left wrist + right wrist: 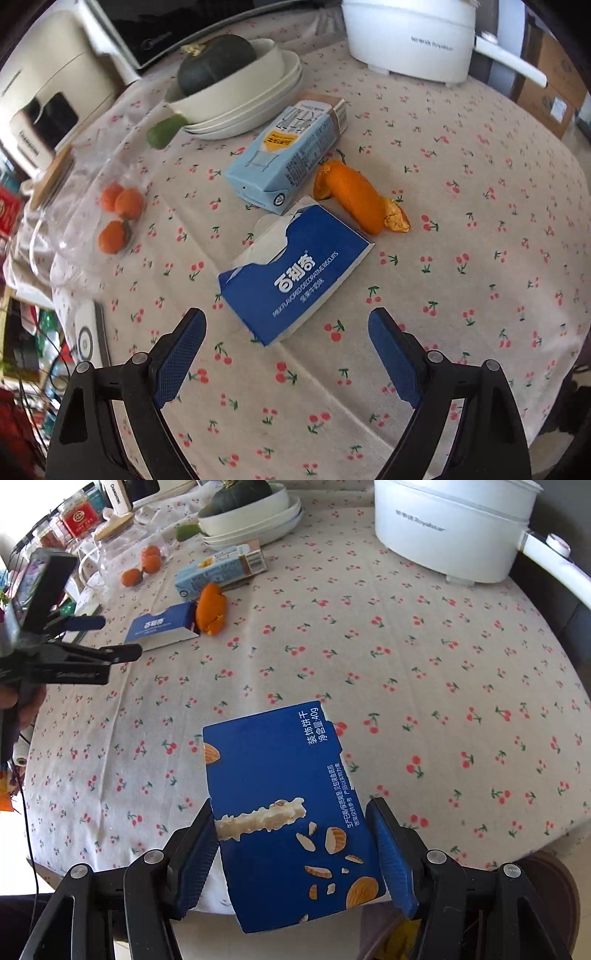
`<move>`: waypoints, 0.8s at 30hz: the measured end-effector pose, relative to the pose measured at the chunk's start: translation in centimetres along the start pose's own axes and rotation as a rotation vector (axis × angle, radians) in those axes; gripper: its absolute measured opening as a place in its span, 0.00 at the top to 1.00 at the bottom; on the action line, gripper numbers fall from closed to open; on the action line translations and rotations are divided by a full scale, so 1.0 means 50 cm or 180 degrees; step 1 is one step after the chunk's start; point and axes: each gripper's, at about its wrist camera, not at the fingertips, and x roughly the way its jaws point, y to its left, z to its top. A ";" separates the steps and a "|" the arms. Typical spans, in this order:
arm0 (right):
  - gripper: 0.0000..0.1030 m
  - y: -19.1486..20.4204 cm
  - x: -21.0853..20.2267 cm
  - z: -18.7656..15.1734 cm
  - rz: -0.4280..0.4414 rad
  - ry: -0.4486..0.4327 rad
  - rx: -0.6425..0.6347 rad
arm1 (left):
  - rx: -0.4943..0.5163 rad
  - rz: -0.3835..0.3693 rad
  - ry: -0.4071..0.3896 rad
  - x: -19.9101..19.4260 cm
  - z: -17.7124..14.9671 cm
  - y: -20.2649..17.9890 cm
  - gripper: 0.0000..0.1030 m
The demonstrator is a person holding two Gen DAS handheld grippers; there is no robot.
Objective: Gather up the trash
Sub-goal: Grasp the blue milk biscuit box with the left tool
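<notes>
My right gripper (291, 853) clamps a flat dark-blue almond biscuit carton (284, 812) above the table edge. My left gripper (286, 354) hovers wide open, empty, near the torn blue biscuit box (295, 273); I'd grab that next.

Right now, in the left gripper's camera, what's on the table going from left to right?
Small oranges in a clear bag → green fruit beside the plates → light blue drink carton → orange peel.

Bare tablecloth (461, 206) right of trash
</notes>
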 end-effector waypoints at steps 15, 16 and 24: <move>0.34 -0.084 0.039 -0.014 0.0032 0.0201 0.0290 | -0.0094 -0.0350 0.0008 0.052 0.022 0.035 0.39; 0.34 -0.085 0.037 -0.015 0.0039 0.0194 0.0305 | -0.0184 -0.0383 0.0013 0.047 0.015 0.034 0.39; 0.34 -0.079 -0.002 -0.038 0.0014 0.0096 0.0422 | -0.0792 -0.0483 0.0015 -0.021 -0.075 -0.022 0.49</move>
